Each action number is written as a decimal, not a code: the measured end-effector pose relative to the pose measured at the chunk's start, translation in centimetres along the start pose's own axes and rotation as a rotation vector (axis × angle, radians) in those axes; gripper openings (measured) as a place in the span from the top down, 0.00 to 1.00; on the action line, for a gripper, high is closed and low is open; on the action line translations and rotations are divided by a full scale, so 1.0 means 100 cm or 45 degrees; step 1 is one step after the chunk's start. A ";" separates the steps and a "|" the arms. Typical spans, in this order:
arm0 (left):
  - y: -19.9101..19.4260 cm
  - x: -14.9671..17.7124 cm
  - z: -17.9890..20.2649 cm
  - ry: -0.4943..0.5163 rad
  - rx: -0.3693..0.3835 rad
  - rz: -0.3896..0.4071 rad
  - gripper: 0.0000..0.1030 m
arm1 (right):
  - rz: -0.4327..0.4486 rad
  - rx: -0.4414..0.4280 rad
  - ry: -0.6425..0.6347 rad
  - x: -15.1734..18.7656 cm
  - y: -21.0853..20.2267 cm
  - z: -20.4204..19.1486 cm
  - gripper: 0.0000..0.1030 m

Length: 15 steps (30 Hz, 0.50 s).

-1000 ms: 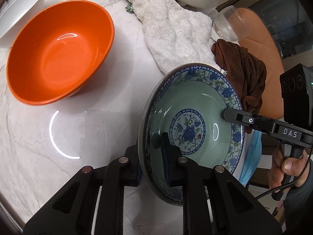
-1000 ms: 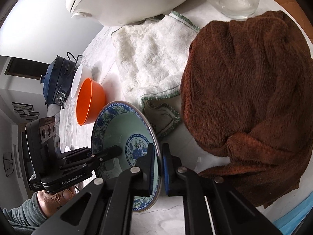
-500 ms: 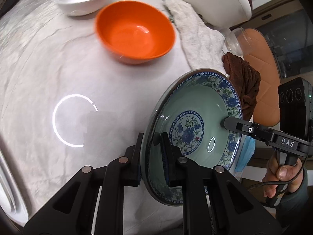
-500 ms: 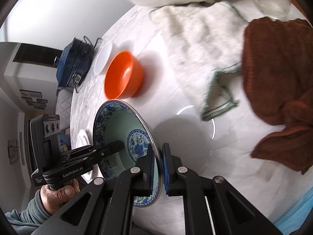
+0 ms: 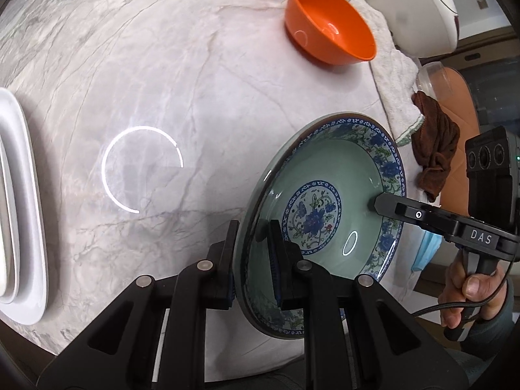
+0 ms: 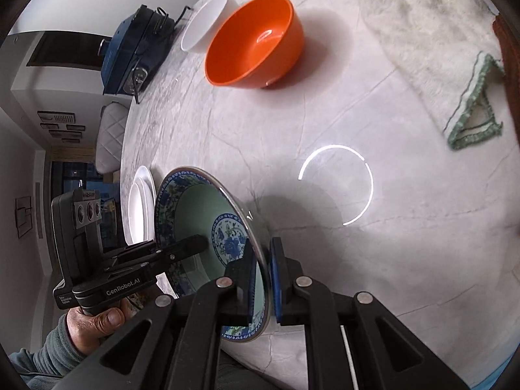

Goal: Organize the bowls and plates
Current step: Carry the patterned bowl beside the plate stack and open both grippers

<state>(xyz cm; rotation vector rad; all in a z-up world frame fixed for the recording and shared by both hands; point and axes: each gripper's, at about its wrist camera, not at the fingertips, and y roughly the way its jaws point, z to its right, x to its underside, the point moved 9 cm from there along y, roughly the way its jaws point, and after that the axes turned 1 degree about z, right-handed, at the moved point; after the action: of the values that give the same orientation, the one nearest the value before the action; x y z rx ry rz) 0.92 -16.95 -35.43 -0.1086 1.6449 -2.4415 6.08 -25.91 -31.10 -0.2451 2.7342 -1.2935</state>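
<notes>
Both grippers angle steeply downward, the left gripper [image 5: 252,253] and right gripper [image 6: 260,276] each pinching opposite rims of one green, blue-flowered ceramic bowl [image 5: 328,214]; beyond the jaws sits one orange bowl [image 6: 256,39].

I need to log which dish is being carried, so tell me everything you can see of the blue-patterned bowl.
The blue-patterned bowl is wide and shallow, seemingly glazed ceramic: a pale green well, a blue flower medallion at the centre, and a blue-and-green floral band round the rim. It looks empty and unbroken. It is held tilted above the marble table, touching neither it nor other dishes. The left hand-held gripper clamps one rim, the right hand-held gripper the opposite rim.
</notes>
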 end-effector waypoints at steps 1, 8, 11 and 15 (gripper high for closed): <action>0.000 0.001 -0.003 -0.004 -0.001 0.001 0.85 | -0.004 0.002 0.002 0.002 0.003 0.000 0.90; 0.007 0.008 -0.016 -0.002 -0.010 -0.008 0.84 | -0.015 0.013 0.016 0.000 0.019 -0.002 0.90; 0.010 0.004 -0.015 -0.005 -0.024 0.001 0.84 | -0.013 0.003 0.013 0.002 0.016 0.002 0.90; 0.007 -0.006 -0.012 -0.017 -0.037 0.044 0.74 | -0.001 0.009 0.004 0.005 0.011 0.005 0.87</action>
<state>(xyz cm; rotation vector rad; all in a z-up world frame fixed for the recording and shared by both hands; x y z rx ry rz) 1.37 -15.96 -36.48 -0.0997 1.6625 -2.3870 5.59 -25.66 -32.26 -0.2433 2.7322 -1.3047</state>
